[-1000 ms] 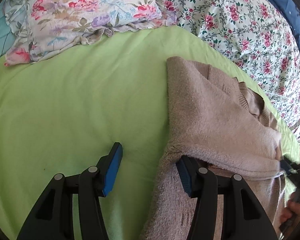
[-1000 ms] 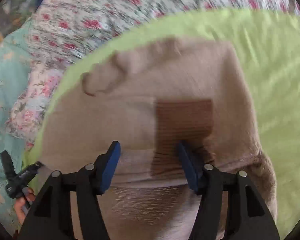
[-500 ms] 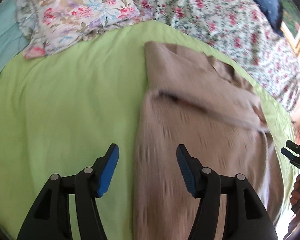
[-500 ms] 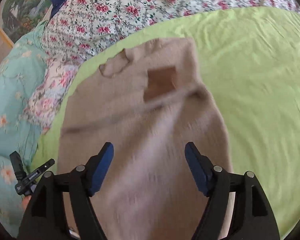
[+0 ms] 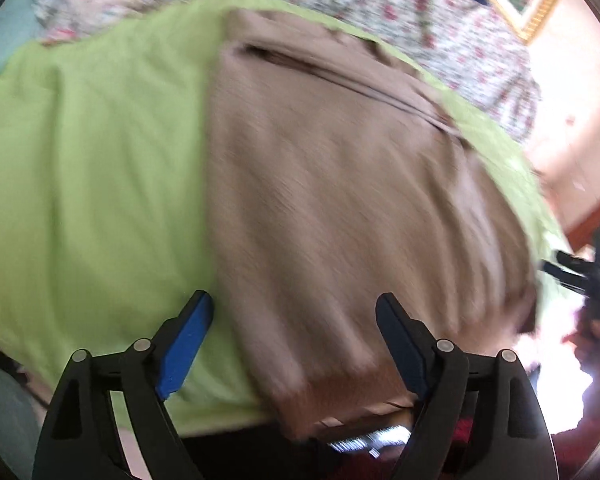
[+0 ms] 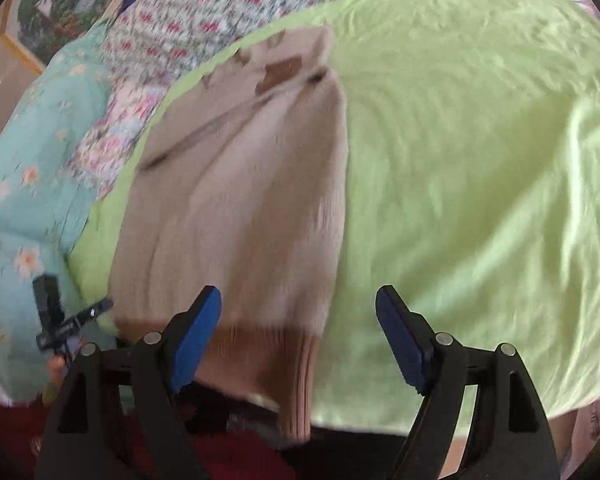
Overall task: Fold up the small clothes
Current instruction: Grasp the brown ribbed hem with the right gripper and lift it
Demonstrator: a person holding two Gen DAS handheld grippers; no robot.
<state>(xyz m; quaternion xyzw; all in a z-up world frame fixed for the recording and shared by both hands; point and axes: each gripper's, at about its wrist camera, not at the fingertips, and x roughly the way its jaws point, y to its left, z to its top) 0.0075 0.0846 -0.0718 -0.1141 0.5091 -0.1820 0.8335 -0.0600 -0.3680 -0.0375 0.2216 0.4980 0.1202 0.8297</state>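
Observation:
A beige knit sweater (image 5: 340, 200) lies lengthwise on the green sheet (image 5: 100, 160), its sides folded in and its darker ribbed hem (image 6: 260, 344) hanging over the near bed edge. It also shows in the right wrist view (image 6: 240, 208). My left gripper (image 5: 294, 340) is open and empty above the hem's left corner. My right gripper (image 6: 298, 328) is open and empty above the hem's right corner. Each gripper shows small in the other's view, the right one (image 5: 580, 272) and the left one (image 6: 68, 320). Both views are blurred by motion.
Floral pillows and a flowered quilt (image 5: 380, 8) lie at the head of the bed. A pale turquoise floral cover (image 6: 28, 184) lies to the left. A framed picture (image 6: 48, 12) hangs on the wall. The bed edge and dark floor (image 6: 340, 452) are just below the grippers.
Both grippers let go of the folded sleeve area and pulled back along the sweater to its hem at the near bed edge. Both jaws stayed open.

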